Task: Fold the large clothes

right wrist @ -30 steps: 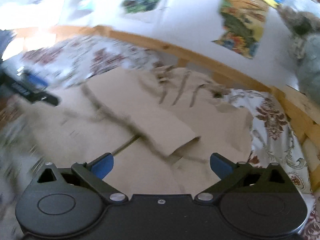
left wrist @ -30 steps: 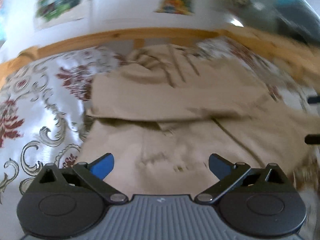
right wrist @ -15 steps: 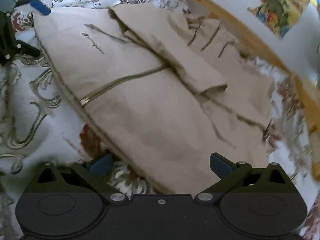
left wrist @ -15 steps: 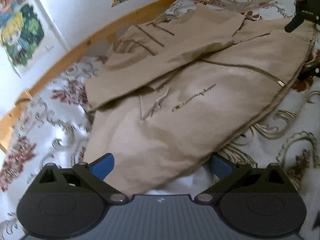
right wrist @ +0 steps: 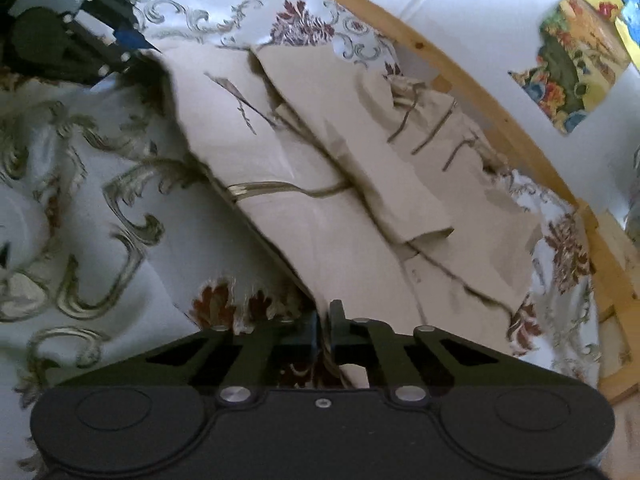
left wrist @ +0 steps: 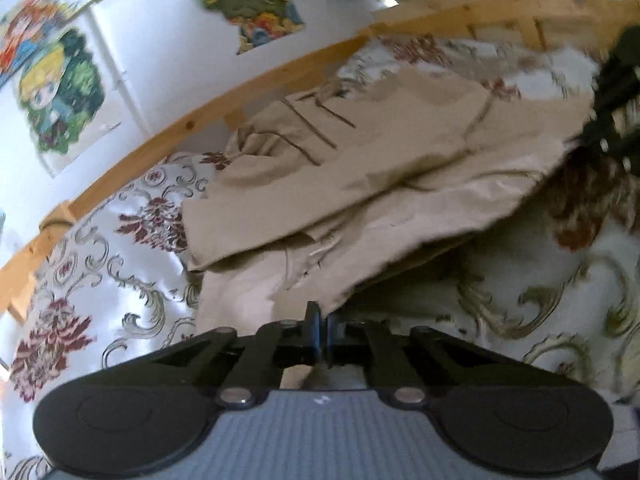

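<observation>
Beige cotton is what both tools are gripping: a large zip-up jacket (left wrist: 400, 184) is lying spread on the floral bedspread (left wrist: 100, 264) of a wooden-framed bed (right wrist: 460, 68), close to the poster-covered wall (left wrist: 160, 40). The left gripper (left wrist: 319, 322) is pinching one bottom corner of the hem, its jaws pressed together on the fabric, and the right gripper (right wrist: 324, 322) is doing the same at the other bottom corner, jaws likewise clamped on cloth. Between them the hem edge is hanging raised off the bedspread, with shadow showing beneath it.

As for progress, I would say the fold is partway along. Both sleeves (right wrist: 360, 152) are already lying crossed over the chest, and the hood end with its drawstrings (right wrist: 432, 132) is resting near the headboard rail. What seems left is carrying the bottom hem up toward the hood to halve the body, then flattening the bundle.

A small line of dark script is sitting on the chest (right wrist: 240, 104), but it is too blurred for me to read. The zip (right wrist: 280, 190) is running up the middle, partly done up.
</observation>
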Available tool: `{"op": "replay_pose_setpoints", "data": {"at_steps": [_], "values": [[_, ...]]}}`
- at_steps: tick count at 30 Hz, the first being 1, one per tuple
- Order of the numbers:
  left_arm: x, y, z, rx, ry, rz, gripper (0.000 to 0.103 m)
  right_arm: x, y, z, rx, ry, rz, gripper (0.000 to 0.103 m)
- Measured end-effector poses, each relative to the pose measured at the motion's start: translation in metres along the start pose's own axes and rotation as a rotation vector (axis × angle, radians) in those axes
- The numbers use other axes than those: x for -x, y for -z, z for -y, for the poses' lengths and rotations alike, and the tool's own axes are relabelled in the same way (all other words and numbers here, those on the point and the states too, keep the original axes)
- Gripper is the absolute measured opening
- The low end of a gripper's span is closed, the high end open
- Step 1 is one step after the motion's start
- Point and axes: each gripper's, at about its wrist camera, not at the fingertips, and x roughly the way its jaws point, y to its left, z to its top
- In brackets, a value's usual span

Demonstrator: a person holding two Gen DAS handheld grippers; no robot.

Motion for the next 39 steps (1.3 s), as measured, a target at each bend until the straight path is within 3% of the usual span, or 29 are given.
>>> {"op": "replay_pose_setpoints", "data": {"at_steps": [8, 12, 16, 18, 19, 21, 22, 23, 25, 27, 29, 30, 33, 35, 39], "values": [[0.064, 0.015, -0.045, 0.184, 0.188, -0.078, 0.001, 0.073, -0.008, -0.017, 0.133, -0.060, 0.033, 0.003], [0.073, 0.025, -0.059, 0.258, 0.275, -0.133, 0.004, 0.094, -0.007, -0.023, 0.156, -0.133, 0.009, 0.004], [0.055, 0.022, -0.074, 0.354, 0.339, -0.200, 0.008, 0.084, -0.005, -0.015, 0.093, -0.114, 0.009, 0.042], [0.050, 0.019, -0.081, 0.388, 0.365, -0.222, 0.010, 0.079, -0.004, -0.006, 0.042, -0.127, 0.002, 0.053], [0.048, 0.016, -0.087, 0.394, 0.371, -0.232, 0.017, 0.079, -0.003, -0.001, 0.021, -0.131, 0.003, 0.059], [0.049, 0.012, -0.094, 0.395, 0.370, -0.235, 0.037, 0.085, -0.001, 0.008, -0.016, -0.160, 0.008, 0.065], [0.050, 0.009, -0.096, 0.398, 0.364, -0.233, 0.058, 0.090, 0.000, 0.015, -0.050, -0.177, 0.015, 0.072], [0.051, 0.008, -0.099, 0.406, 0.355, -0.230, 0.073, 0.094, 0.000, 0.022, -0.092, -0.188, 0.024, 0.076], [0.053, 0.006, -0.103, 0.423, 0.357, -0.217, 0.079, 0.101, -0.003, 0.034, -0.186, -0.184, 0.045, 0.084], [0.055, 0.006, -0.107, 0.452, 0.370, -0.203, 0.085, 0.108, -0.007, 0.044, -0.295, -0.119, 0.073, 0.087], [0.058, 0.005, -0.111, 0.502, 0.339, -0.168, 0.103, 0.114, -0.011, 0.049, -0.411, -0.026, 0.116, 0.094], [0.057, 0.005, -0.113, 0.528, 0.315, -0.155, 0.102, 0.117, -0.012, 0.051, -0.463, 0.014, 0.146, 0.101], [0.045, 0.002, -0.115, 0.589, 0.257, -0.173, 0.102, 0.114, -0.008, 0.054, -0.617, 0.078, 0.221, 0.102], [0.034, -0.004, -0.115, 0.590, 0.214, -0.213, 0.102, 0.104, -0.005, 0.057, -0.681, 0.111, 0.214, 0.102], [0.022, -0.015, -0.115, 0.586, 0.165, -0.210, 0.102, 0.092, 0.009, 0.057, -0.730, 0.152, 0.218, 0.102]]}}
